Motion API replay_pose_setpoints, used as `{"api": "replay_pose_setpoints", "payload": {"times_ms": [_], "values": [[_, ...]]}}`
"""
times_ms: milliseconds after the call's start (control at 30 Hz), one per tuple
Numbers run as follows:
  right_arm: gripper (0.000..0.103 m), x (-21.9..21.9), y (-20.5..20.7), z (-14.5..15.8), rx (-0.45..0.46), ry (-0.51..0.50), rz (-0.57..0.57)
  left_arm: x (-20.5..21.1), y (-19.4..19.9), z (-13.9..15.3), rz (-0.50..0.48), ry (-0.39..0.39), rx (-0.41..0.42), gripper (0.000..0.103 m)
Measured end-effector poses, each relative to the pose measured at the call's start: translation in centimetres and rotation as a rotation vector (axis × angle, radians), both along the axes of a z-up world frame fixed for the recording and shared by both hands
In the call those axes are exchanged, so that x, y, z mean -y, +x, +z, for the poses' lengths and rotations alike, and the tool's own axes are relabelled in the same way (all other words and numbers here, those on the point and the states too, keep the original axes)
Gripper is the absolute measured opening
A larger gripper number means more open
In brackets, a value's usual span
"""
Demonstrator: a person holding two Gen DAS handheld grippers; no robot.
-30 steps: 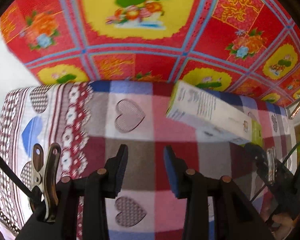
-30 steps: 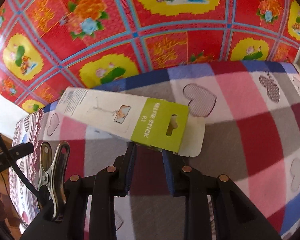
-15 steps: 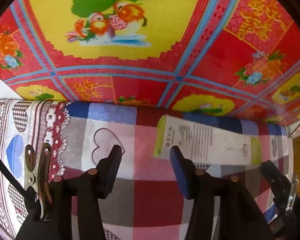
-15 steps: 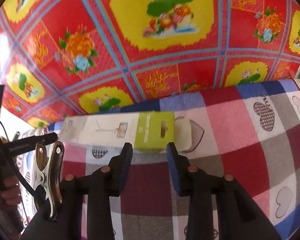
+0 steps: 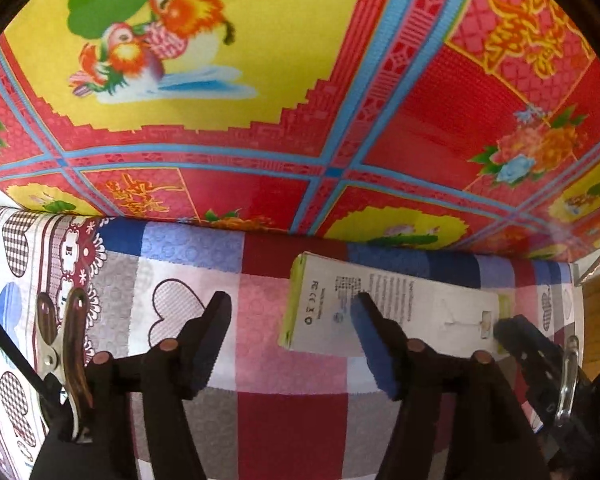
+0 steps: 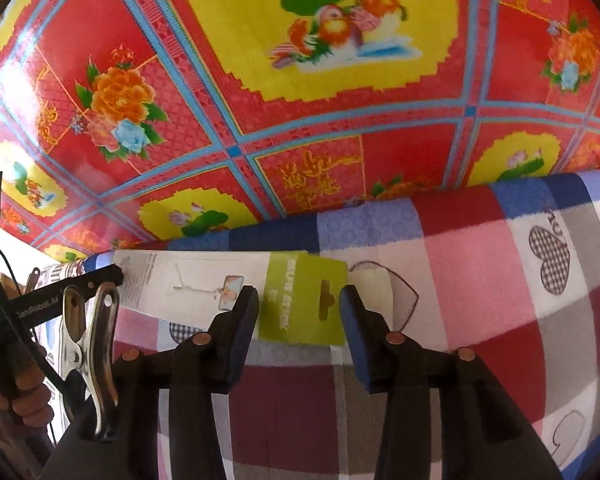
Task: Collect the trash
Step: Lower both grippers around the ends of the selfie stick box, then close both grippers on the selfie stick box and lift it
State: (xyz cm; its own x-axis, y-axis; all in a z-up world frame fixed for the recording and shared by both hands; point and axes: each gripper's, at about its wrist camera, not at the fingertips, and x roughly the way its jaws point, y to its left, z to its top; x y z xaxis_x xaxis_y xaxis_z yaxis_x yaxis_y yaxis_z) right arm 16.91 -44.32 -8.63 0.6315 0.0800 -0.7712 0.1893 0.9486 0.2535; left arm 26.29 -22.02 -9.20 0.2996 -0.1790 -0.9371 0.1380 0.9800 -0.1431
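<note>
The selfie-stick box [image 6: 236, 292] is lying flat on the checked table [image 6: 480, 280], long axis running nine to three. Your right gripper [image 6: 298, 312] is straddling its green end, fingers just opened, released, nothing pinched. Your left gripper [image 5: 290, 320], also just widened and empty, is sitting off the box's other end, box at two o'clock.

This looks like a home: a checked blanket [image 5: 292, 420] printed with hearts covers the near surface, and behind it lies a bright red-and-yellow floral sheet [image 6: 340, 128] with ducks.
</note>
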Motion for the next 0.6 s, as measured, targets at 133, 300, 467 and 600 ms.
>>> {"api": "replay_pose_setpoints", "payload": {"times_ms": [133, 300, 467, 600], "values": [[0.045, -0.7, 0.6, 0.1, 0.007, -0.045, 0.024, 0.8, 0.1, -0.4, 0.001, 0.032, 0.025, 0.077], [0.045, -0.7, 0.9, 0.3, -0.002, -0.050, 0.027, 0.7, 0.2, -0.4, 0.006, 0.027, 0.027, 0.077], [0.051, 1.3, 0.2, 0.0, -0.029, -0.031, -0.015, 0.2, 0.2, -0.4, 0.011, 0.030, 0.041, 0.081], [0.054, 2.0, 0.0, 0.0, -0.055, -0.040, -0.030, -0.1, -0.5, -0.7, 0.013, 0.037, 0.070, 0.082]]}}
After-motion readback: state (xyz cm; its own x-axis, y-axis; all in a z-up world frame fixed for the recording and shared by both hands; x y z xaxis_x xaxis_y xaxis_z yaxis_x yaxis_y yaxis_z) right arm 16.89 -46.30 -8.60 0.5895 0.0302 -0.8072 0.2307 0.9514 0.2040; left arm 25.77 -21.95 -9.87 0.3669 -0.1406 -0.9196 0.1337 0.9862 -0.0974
